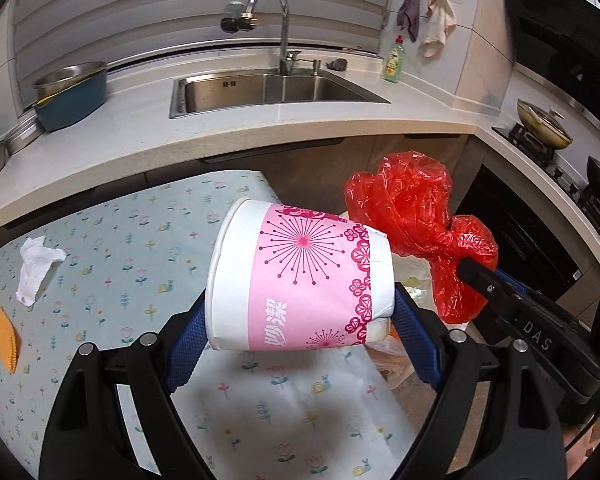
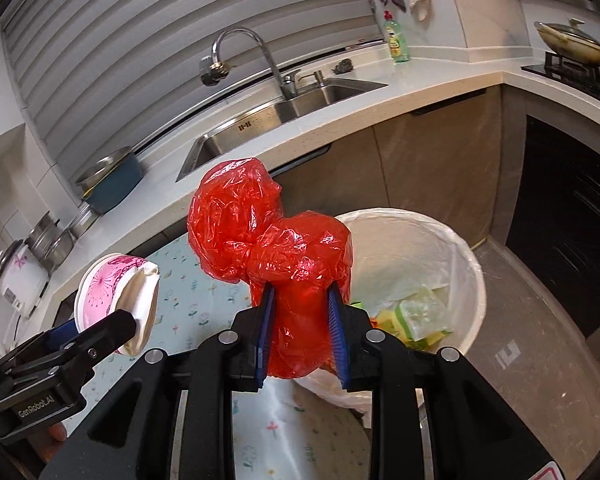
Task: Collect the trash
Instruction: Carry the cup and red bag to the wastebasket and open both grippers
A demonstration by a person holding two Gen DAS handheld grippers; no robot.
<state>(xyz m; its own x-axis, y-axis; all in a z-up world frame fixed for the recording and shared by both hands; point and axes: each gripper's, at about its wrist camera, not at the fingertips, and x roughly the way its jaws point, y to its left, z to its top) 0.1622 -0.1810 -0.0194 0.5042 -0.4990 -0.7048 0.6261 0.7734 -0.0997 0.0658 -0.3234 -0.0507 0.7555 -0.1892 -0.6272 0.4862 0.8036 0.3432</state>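
Kitchen, floral surface [image 1: 112, 240] | R gripper [image 2: 300, 320] fingers clamp red bag [image 2: 276, 240], bin [image 2: 440, 240] just ahead-right | L gripper [image 1: 300, 328] fingers grip paper cup [image 1: 300, 276] sideways, farther from bin.

a flower-patterned tablecloth [image 1: 140, 240] carries a crumpled white tissue [image 1: 36, 268] and an orange cloth [image 1: 4, 338].

Paper cup [image 1: 300, 276]: white, pink band with magenta starburst and blossom print. Plastic bag [image 2: 272, 256]: translucent red. Claws: black frames, blue pads [image 2: 336, 328]. Tablecloth [image 1: 132, 240]: pale blue, small flower and snail motifs. Tissue [image 1: 36, 268] white; cloth [image 1: 4, 344] orange. Bin liner [image 2: 452, 248] milky white. Bench [image 1: 340, 116] speckled off-white. Dish soap bottle [image 1: 394, 60] green.
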